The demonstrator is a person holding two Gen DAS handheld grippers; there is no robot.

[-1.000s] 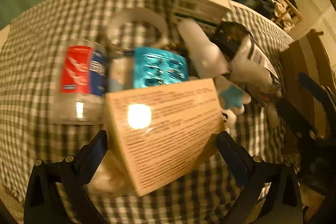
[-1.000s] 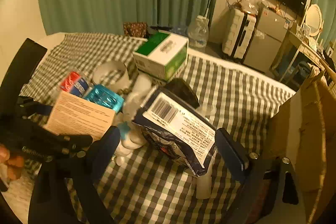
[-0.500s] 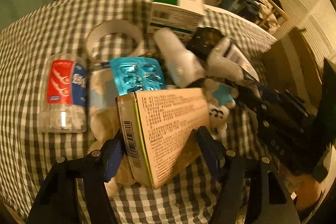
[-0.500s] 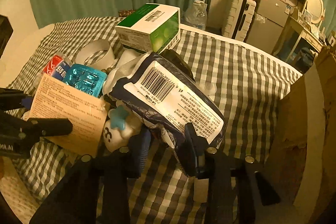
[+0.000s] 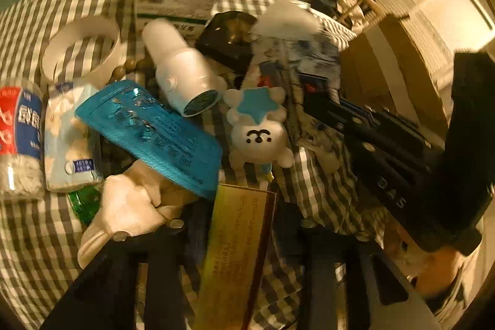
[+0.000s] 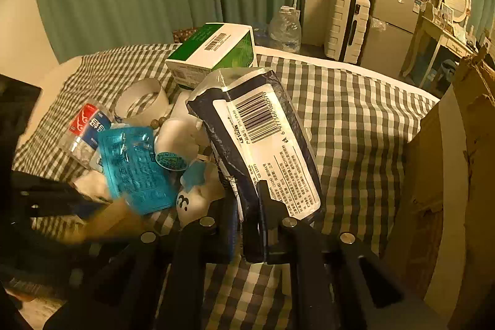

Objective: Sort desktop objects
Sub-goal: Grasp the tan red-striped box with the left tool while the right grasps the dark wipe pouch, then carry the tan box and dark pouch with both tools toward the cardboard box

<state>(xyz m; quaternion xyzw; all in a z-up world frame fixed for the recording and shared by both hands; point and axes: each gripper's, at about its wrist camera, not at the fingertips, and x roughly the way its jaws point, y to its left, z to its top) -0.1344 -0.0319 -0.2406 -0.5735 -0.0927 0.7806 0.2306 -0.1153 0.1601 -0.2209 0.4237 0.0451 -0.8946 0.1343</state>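
Between the closing jaws of each downward-tilted gripper: cardboard box [image 5: 238, 249] in left gripper [image 5: 238, 225], dark packet [image 6: 266, 150] in right gripper [image 6: 250, 225].

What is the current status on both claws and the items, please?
Left claw closing on tan box. Right claw closing, pinching dark packet. Clutter crowds the checked cloth.
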